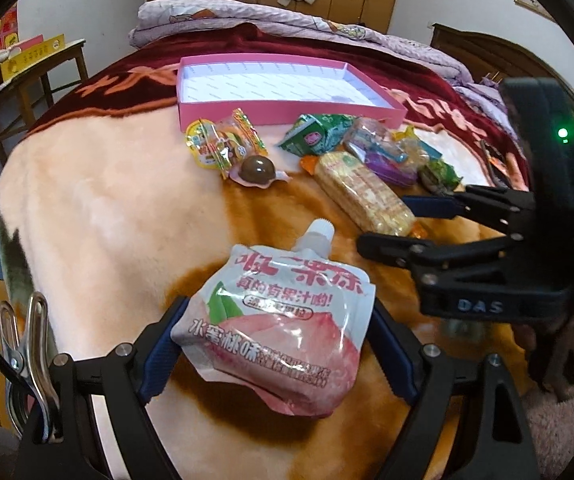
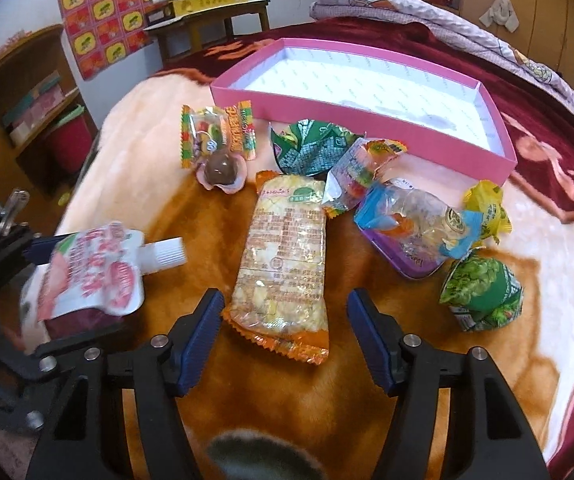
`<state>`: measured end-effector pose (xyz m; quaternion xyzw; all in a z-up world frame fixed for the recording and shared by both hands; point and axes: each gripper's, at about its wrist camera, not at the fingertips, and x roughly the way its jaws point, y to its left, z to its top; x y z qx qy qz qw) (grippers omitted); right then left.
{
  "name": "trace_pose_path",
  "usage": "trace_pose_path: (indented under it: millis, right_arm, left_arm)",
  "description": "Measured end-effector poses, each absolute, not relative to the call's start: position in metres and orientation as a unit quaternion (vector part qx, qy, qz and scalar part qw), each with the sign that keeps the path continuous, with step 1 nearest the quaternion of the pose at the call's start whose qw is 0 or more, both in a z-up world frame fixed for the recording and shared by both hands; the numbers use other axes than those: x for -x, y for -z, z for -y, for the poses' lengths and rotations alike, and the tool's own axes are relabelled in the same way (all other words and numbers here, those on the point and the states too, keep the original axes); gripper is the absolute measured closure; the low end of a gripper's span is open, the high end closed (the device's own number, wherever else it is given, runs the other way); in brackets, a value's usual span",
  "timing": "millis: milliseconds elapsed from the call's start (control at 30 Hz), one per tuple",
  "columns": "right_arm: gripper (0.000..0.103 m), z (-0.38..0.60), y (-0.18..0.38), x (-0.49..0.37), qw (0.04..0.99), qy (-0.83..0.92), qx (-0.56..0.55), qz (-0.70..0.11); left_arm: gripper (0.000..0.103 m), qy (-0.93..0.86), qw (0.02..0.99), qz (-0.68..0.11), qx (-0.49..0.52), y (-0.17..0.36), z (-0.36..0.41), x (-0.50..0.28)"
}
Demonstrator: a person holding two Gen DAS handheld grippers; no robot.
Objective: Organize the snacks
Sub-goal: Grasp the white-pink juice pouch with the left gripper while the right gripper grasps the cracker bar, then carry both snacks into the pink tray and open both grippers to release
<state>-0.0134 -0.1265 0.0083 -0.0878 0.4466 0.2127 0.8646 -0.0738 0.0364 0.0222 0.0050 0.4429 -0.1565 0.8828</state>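
My left gripper is shut on a white peach jelly pouch with a screw cap, held just above the orange blanket over its shadow. The same pouch shows at the left of the right wrist view. My right gripper is open, its blue pads on either side of a long yellow cracker packet without touching it. In the left wrist view the right gripper sits at the near end of that packet. An empty pink box lies beyond the snacks.
Loose snacks lie before the box: a gummy bag, a chocolate ball, a green packet, a purple tin under clear candy bags, a green-wrapped snack. Folded quilt at the bed's far end; small table beside the bed.
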Motion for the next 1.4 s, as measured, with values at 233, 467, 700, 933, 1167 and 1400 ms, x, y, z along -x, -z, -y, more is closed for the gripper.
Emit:
trace_pose_path:
  millis: [233, 467, 700, 933, 1167, 1400]
  right_arm:
    - [0.059, 0.130, -0.010, 0.013, 0.872, -0.206, 0.091, -0.435]
    - [0.062, 0.142, -0.019, 0.021, 0.867, -0.239, 0.062, -0.433]
    - [0.062, 0.147, -0.040, 0.030, 0.871, -0.264, 0.049, -0.411]
    - [0.062, 0.156, -0.063, 0.027, 0.879, -0.265, 0.039, -0.395]
    - [0.062, 0.166, -0.077, 0.007, 0.886, -0.245, 0.041, -0.390]
    - [0.062, 0.179, -0.088, -0.024, 0.890, -0.228, 0.036, -0.393]
  left_arm:
    - [0.015, 0.155, 0.881, -0.446, -0.006, -0.019, -0.036, 0.073]
    - [0.016, 0.147, 0.896, -0.420, -0.006, -0.036, -0.038, 0.074]
    - [0.016, 0.135, 0.912, -0.387, 0.000, -0.061, -0.043, 0.069]
    - [0.016, 0.117, 0.923, -0.366, -0.003, -0.085, -0.042, 0.044]
    - [0.016, 0.109, 0.929, -0.353, -0.001, -0.103, -0.041, 0.010]
    - [0.016, 0.097, 0.930, -0.354, -0.002, -0.107, -0.036, -0.032]
